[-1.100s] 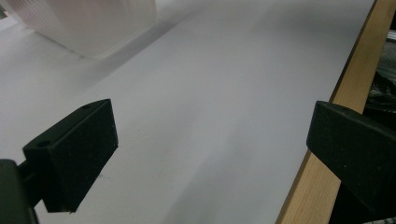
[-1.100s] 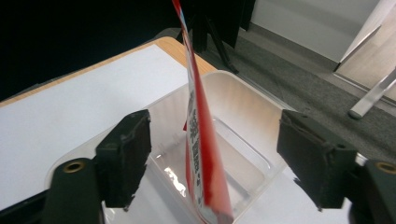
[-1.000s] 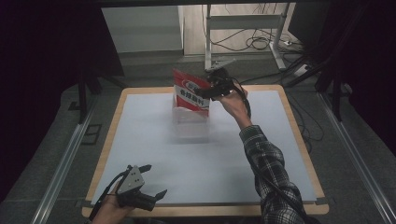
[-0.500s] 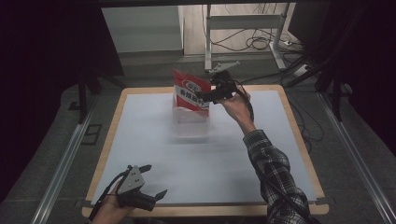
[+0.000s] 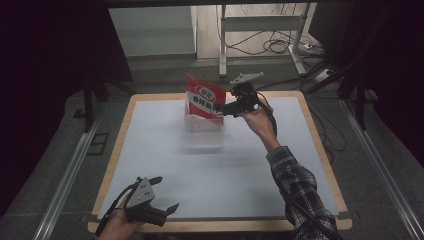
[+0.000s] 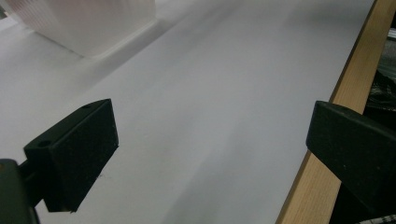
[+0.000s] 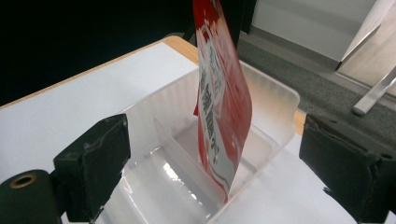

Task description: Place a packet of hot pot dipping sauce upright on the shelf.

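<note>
A red and white pouch (image 5: 202, 101) (image 7: 223, 102) stands upright and leans a little inside a clear plastic bin (image 5: 202, 137) (image 7: 276, 94) at the far middle of the table. A divider crosses the bin, and the pouch's bottom rests just beside it. My right gripper (image 5: 223, 109) (image 7: 219, 145) is open, level with the pouch's right edge, with one jaw on each side of the pouch and neither touching it. My left gripper (image 5: 167, 194) (image 6: 210, 140) rests open over the near left corner, holding nothing.
The white tabletop (image 5: 225, 165) has a wooden rim (image 6: 345, 79). The clear bin (image 6: 93, 23) lies far ahead of the left gripper. Cables and a metal stand (image 5: 260, 30) are on the floor beyond the table, and rails run along both sides.
The right hand has drifted very slightly to the right, away from the pouch. The pouch still stands in the bin, and the left gripper has not moved.
</note>
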